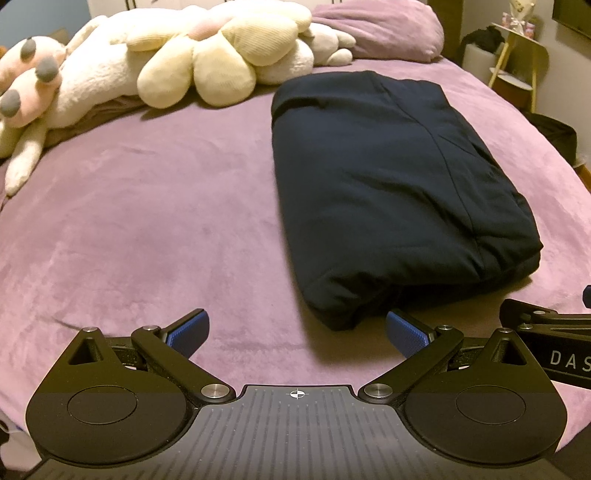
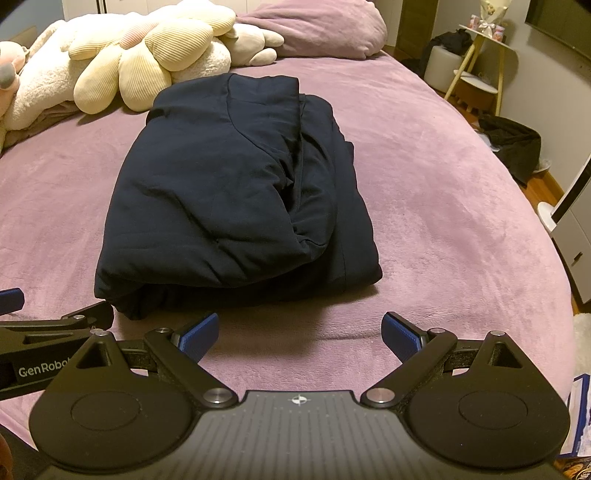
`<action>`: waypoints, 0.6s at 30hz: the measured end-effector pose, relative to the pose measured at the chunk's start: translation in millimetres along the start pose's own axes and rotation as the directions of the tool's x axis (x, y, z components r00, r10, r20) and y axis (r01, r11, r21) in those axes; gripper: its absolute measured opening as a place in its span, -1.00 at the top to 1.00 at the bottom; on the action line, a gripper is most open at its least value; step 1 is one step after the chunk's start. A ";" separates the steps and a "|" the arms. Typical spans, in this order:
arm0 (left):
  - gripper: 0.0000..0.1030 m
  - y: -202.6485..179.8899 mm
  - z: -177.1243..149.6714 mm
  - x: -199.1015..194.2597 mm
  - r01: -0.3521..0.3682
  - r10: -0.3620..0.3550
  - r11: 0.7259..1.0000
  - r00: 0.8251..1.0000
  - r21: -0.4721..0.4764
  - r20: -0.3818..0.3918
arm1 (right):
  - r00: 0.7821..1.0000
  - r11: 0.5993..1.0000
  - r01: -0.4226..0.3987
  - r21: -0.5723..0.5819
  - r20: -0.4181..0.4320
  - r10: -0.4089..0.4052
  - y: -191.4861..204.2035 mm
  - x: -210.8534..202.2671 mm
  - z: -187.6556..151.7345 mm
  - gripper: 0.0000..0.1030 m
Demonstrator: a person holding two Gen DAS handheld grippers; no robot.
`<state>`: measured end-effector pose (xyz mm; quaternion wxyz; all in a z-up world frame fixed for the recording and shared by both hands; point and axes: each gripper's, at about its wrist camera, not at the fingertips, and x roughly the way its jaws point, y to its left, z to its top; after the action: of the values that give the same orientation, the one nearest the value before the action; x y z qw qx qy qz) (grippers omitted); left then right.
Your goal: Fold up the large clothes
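Observation:
A dark navy garment [image 1: 391,184] lies folded into a thick rectangular bundle on the purple bed cover [image 1: 147,221]. In the right wrist view the same garment [image 2: 229,192] shows a smaller folded flap on top. My left gripper [image 1: 297,332] hovers open just short of the bundle's near left corner, blue pads wide apart, nothing between them. My right gripper [image 2: 299,334] is open too, just in front of the bundle's near edge. Each gripper shows at the edge of the other's view.
Cream plush toys [image 1: 207,55] and a flower-shaped cushion [image 2: 140,55] lie along the head of the bed, beside a purple pillow [image 1: 384,29]. A stool and a small side table [image 2: 476,62] stand past the right edge, with a dark bag [image 2: 513,144] on the floor.

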<state>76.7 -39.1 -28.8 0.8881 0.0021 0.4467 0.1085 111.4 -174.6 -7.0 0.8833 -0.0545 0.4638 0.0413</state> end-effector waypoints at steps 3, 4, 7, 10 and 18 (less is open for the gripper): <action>-1.00 -0.3 -0.2 0.4 0.004 -0.004 1.000 1.000 -0.001 -0.002 | 1.000 1.000 0.001 0.001 0.001 -0.001 -0.4 -0.4 0.0 -0.85; -1.00 -0.3 -0.2 0.6 0.006 -0.006 1.000 1.000 -0.001 -0.003 | 1.000 1.000 0.000 0.001 0.002 0.000 -0.4 -0.6 0.2 -0.85; -1.00 0.9 0.2 1.4 0.012 -0.012 1.000 1.000 -0.003 -0.007 | 1.000 1.000 0.002 0.003 0.004 -0.002 0.2 -0.9 0.6 -0.85; -1.00 1.2 0.4 1.1 0.012 -0.012 1.000 1.000 0.001 -0.004 | 1.000 1.000 0.005 0.005 0.007 -0.005 0.6 -1.1 0.5 -0.85; -1.00 0.8 -0.5 1.8 0.026 -0.026 1.000 1.000 -0.004 -0.012 | 1.000 1.000 0.006 0.007 0.011 -0.007 -0.8 -1.6 0.3 -0.85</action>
<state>77.1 -38.0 -30.5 0.8868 -0.0062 0.4518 0.0976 110.9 -175.4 -5.5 0.8861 -0.0526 0.4589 0.0371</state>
